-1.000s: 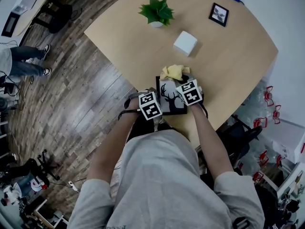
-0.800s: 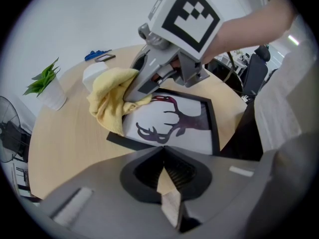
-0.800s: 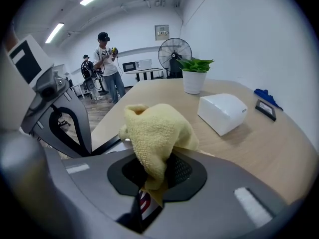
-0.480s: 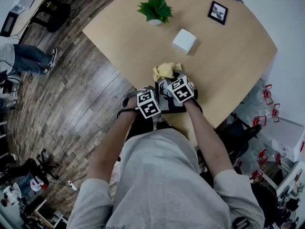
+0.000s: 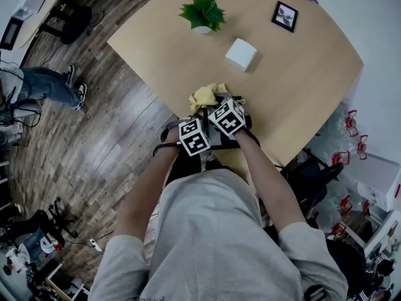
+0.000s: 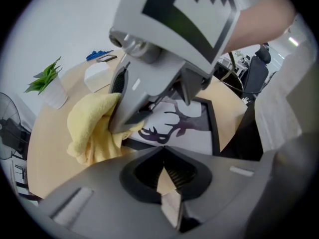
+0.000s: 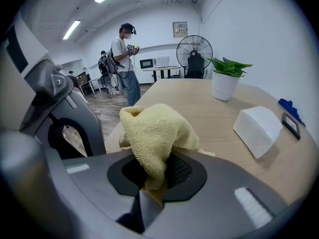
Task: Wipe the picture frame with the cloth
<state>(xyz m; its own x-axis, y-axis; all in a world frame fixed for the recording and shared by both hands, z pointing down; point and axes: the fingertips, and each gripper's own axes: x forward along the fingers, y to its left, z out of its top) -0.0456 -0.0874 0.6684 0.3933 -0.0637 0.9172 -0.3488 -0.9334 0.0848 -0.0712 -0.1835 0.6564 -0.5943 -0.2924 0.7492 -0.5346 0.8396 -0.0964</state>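
a dark plank floor (image 5: pixel 94 124) runs under everything, and over it stands the worktop (image 5: pixel 301 74), a broad slab of pale, smooth wood with rounded corners. past its far end the right gripper view takes in a person (image 7: pixel 125 59) standing and a round pedestal fan (image 7: pixel 194 51).

at the near edge, right in front of you, lies the picture frame (image 6: pixel 199 133). it is flat and rectangular, with a thin black border round a pale print of a dark stag's head. both tools crowd over it in the head view, so little of it shows there.

your left gripper (image 6: pixel 164 173) sits at the frame's near edge with its fingers drawn almost together, only a thin tan sliver between them (i can't tell whether they catch the rim). your right gripper (image 7: pixel 152 176) has its fingers pinching the cloth (image 7: pixel 154 131), a soft, nubbly yellow terry wad. it bulges past the tips and rests at the frame's far left corner, partly on the wood.

well apart from the frame stand a white cube-shaped box (image 5: pixel 241 54), a spiky green plant (image 5: pixel 202 12) in a white pot, and a little black-framed picture (image 5: pixel 285 16) lying flat.

a second ago the cloth sat further right along the frame's far edge. your right gripper has since swept it leftward, closing up beside your left gripper.
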